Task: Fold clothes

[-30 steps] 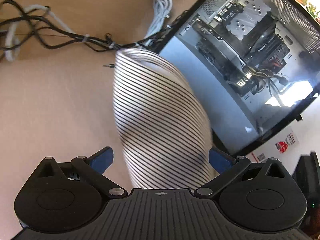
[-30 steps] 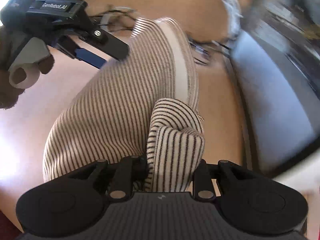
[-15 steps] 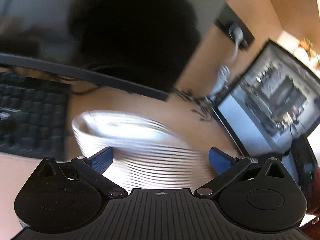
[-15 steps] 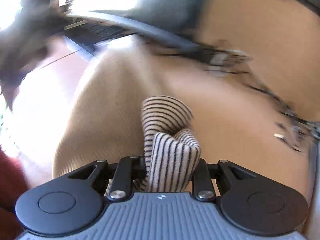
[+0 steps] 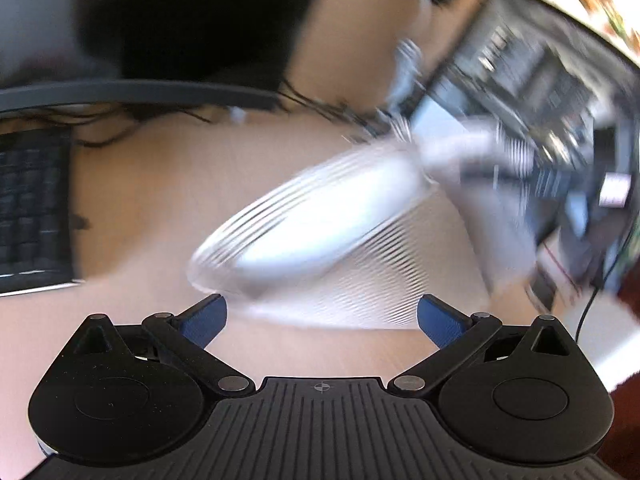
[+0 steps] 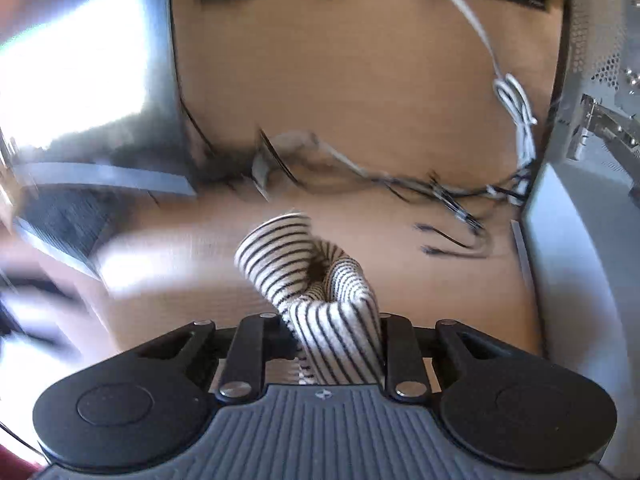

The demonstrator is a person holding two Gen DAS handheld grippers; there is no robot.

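My right tool (image 6: 338,322) is closed tight on a bunch of the striped garment (image 6: 320,280). The cloth is pinched between its two fingers and it rolls up in a thick curl just in front of them. From this view I see only this gathered part; the rest of the cloth hangs out of the picture.

My left tool (image 5: 322,316) stands wide apart, with its blue pads (image 5: 204,318) far from each other and nothing between them. Just beyond it the striped garment (image 5: 340,240) shows as a blurred, pale shape that stretches across the tabletop (image 5: 160,184) toward the open computer case (image 5: 540,100) on the right. I cannot tell whether it rests on the wood or is in the air, because the picture is too smeared.

About the progress, I judge only this: the garment is not lying as a neat, flat folded packet. It is bunched at my right tool and spread loose in front of my left one. So a finished fold is not shown here, and laying it flat and bringing the edges together is work that remains. How many folds the cloth already has, I cannot read.

Further out there are a keyboard (image 5: 36,208) at the left, a tangle of cables (image 6: 452,196) and a white cord (image 6: 516,108) near the case.
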